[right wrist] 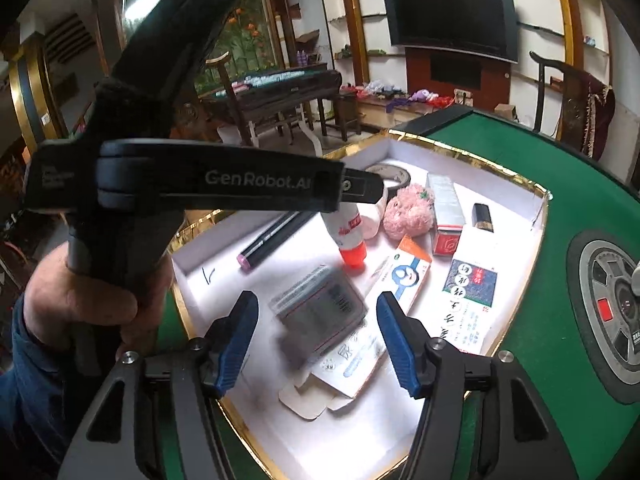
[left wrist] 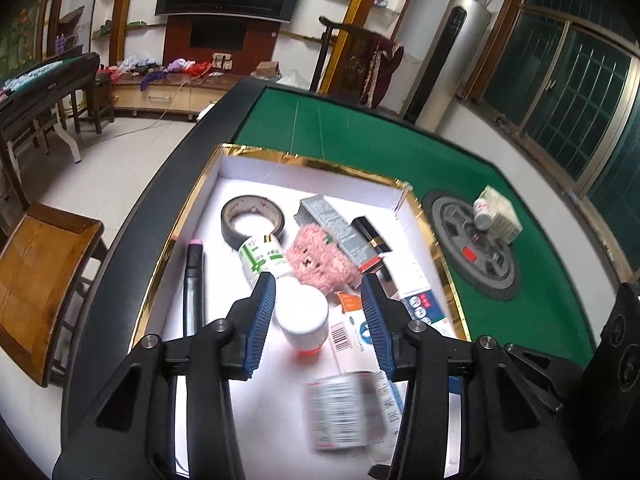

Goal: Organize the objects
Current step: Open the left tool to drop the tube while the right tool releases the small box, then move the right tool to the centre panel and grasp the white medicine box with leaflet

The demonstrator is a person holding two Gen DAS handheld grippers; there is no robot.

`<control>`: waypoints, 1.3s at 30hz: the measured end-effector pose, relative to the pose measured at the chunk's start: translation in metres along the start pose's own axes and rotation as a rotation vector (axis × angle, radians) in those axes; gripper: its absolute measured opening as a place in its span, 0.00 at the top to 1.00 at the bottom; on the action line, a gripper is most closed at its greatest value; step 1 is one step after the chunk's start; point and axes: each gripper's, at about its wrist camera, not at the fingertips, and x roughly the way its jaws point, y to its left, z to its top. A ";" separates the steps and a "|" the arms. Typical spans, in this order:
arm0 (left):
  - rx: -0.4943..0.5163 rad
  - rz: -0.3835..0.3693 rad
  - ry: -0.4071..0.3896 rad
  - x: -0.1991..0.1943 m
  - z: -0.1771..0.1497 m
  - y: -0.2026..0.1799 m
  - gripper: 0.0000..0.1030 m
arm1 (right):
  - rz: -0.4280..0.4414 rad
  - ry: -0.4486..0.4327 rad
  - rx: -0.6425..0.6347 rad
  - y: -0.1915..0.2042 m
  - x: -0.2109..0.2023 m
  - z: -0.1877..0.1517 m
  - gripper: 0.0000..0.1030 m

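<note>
Over the white box (left wrist: 224, 160) on the green table (left wrist: 360, 136), both my grippers hang wide open and hold nothing.

My left gripper (left wrist: 320, 292) straddles a white bottle with a red end (left wrist: 303, 320), lying flat, without touching it; my right gripper (right wrist: 316, 312) hovers over a blurred grey carton (right wrist: 320, 308) in the near part of the box. Farther in lie a tape roll (left wrist: 252, 220), a pink plush (left wrist: 318, 260) and a black pen (left wrist: 193, 280) (pink tip pointing away). Out on the table's centre hub, far right, sit a small bottle (left wrist: 483, 213) and a box (left wrist: 502, 216).
</note>
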 end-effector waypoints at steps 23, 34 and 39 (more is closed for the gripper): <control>0.196 -0.058 -0.034 -0.003 -0.001 -0.115 0.51 | -0.329 -0.199 0.491 -0.190 -0.133 -0.038 0.40; 0.144 -0.124 0.150 0.097 -0.010 -0.229 0.49 | -0.411 -0.221 0.681 -0.266 -0.178 -0.072 0.39; 0.169 -0.040 0.175 0.128 -0.030 -0.232 0.49 | -0.435 -0.191 0.768 -0.294 -0.179 -0.080 0.36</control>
